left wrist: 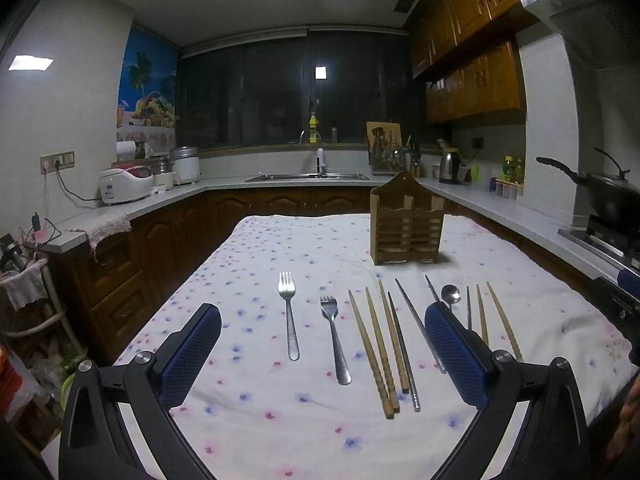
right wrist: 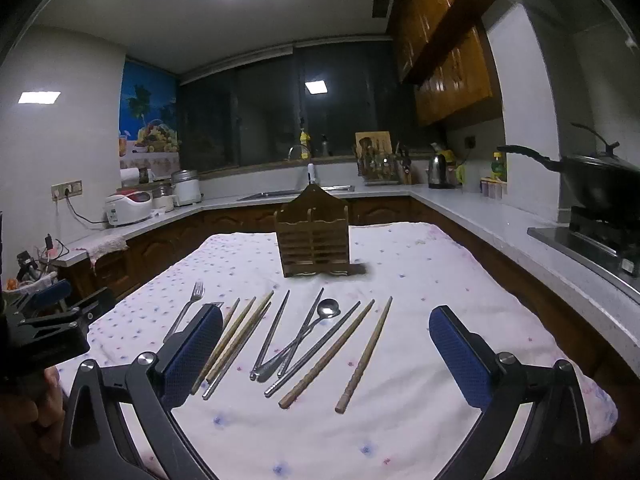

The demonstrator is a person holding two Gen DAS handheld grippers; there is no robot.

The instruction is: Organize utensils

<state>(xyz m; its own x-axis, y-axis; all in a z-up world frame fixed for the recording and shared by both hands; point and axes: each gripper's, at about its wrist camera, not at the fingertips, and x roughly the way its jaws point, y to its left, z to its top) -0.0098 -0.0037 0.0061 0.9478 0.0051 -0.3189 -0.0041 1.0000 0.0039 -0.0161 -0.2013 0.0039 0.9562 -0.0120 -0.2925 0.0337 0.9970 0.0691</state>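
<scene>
Blue-padded jaws of the left gripper and right gripper stand fully spread, holding and touching nothing, above the floral tablecloth. 2 forks, a spoon and several wooden and metal chopsticks lie in a row. The slatted wooden holder stands upright behind them.

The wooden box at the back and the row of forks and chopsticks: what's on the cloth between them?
Nothing. In both wrist views, only bare flowered tablecloth lies between the wooden holder and the utensil row.
</scene>
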